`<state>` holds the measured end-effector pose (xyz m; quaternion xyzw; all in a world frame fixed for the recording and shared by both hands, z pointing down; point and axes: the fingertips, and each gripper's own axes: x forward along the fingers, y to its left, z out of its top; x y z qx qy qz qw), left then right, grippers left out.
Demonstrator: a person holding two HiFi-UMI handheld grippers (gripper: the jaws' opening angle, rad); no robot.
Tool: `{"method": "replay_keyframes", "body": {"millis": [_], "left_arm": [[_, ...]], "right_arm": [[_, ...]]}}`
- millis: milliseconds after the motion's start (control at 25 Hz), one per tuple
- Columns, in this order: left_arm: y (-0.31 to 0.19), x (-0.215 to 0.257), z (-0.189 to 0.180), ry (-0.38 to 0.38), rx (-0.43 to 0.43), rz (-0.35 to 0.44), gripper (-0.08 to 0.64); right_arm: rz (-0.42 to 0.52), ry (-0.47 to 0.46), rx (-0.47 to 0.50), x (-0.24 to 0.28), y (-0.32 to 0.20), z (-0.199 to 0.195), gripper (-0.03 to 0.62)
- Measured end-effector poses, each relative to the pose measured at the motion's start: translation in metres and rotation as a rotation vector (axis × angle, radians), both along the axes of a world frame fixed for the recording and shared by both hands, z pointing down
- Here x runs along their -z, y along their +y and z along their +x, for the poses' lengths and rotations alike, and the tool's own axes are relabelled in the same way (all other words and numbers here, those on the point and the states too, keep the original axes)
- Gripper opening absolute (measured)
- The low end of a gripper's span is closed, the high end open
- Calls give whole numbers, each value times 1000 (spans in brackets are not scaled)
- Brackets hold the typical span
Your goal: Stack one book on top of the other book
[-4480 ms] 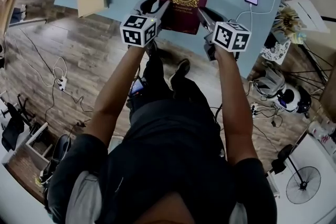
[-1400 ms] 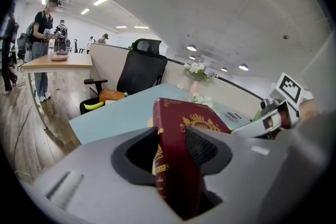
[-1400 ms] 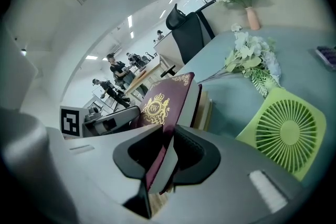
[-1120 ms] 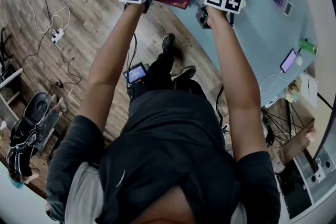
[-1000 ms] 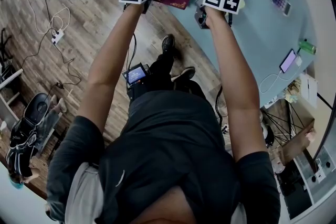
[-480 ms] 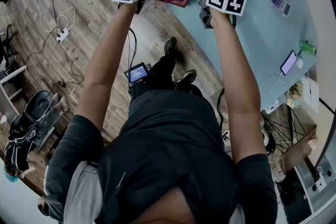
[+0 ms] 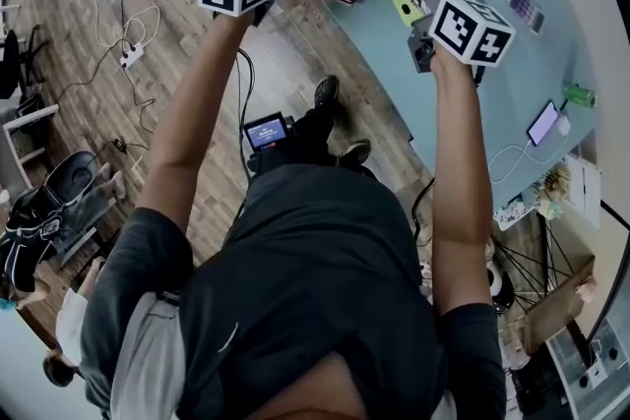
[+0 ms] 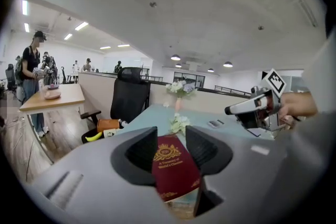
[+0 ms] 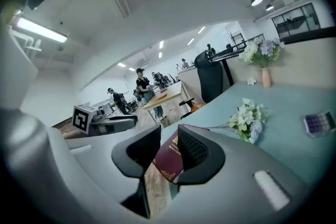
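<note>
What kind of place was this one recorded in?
Most likely an open-plan office: a black office chair at the light-blue table, a wooden desk with people standing by it, and rows of ceiling lights over a wide shared floor.

The right tool [image 9: 169,137] holds its 2 jaws apart and empty, framing a maroon book [image 9: 169,161] lying on the teal surface [image 9: 286,105] near white flowers [image 9: 250,113].
</note>
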<state>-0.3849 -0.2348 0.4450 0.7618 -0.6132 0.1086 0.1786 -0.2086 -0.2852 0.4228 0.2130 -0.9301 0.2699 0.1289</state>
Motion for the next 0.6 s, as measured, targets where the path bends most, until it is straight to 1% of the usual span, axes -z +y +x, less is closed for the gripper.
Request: {"method": "replay_keyframes", "body": {"millis": [320,600], "left_arm": [[40,102,71,-31,-92,170,219],[70,173,144,-98,-207,283,219]], "right_arm": [[195,-61,22,97,51,66,83],[370,-126,-17,176,87,128,83]]}}
